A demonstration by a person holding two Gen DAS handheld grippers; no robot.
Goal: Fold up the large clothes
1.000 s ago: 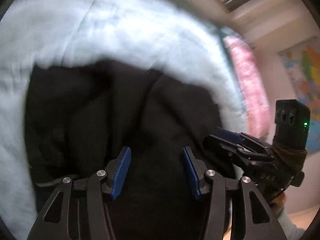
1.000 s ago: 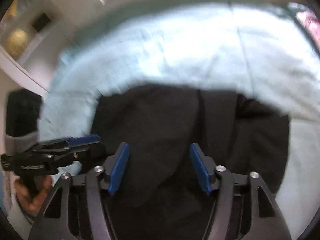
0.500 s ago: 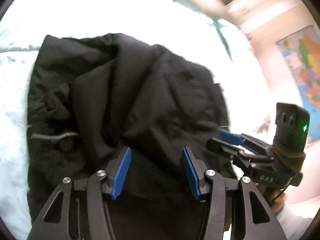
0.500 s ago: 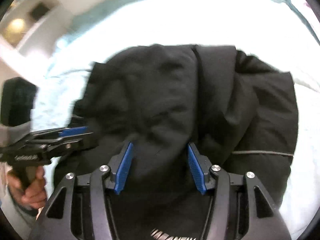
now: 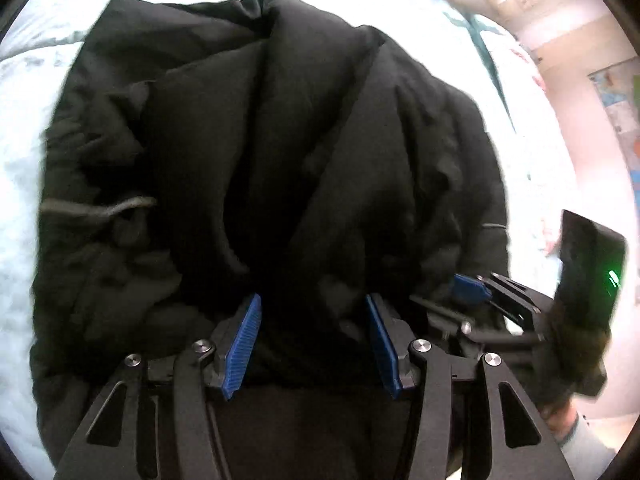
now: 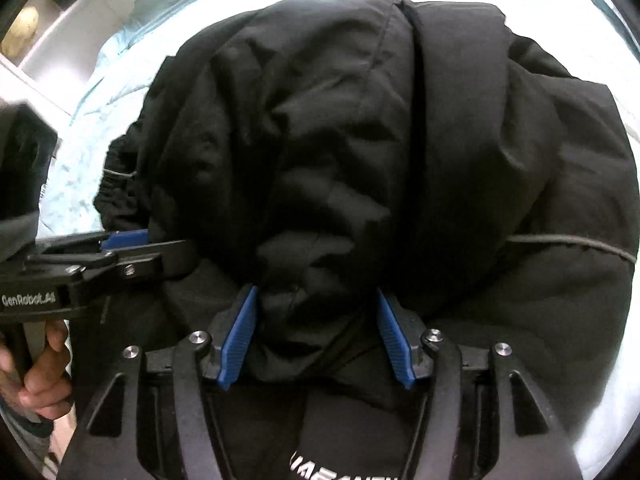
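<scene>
A large black padded jacket [image 5: 304, 152] lies bunched on a pale blue bed; it fills the right wrist view too [image 6: 380, 152]. My left gripper [image 5: 312, 320] is open, its blue pads either side of a fold of the jacket's near edge. My right gripper [image 6: 316, 312] is open likewise, with jacket fabric bulging between its pads. Each gripper shows in the other's view: the right one at the right [image 5: 472, 292], the left one at the left [image 6: 124, 240], both at the jacket's near edge. White lettering [image 6: 344, 468] shows on the jacket at the bottom.
The pale blue bedsheet [image 5: 20, 128] surrounds the jacket, also in the right wrist view [image 6: 80, 152]. A grey drawcord [image 6: 576, 244] crosses the jacket's right side. A wall with a map [image 5: 616, 96] stands to the right of the bed.
Both grippers have moved forward and down onto the jacket, which now fills both views. Jacket fabric has come between both pairs of pads. The jaws have stayed open.
</scene>
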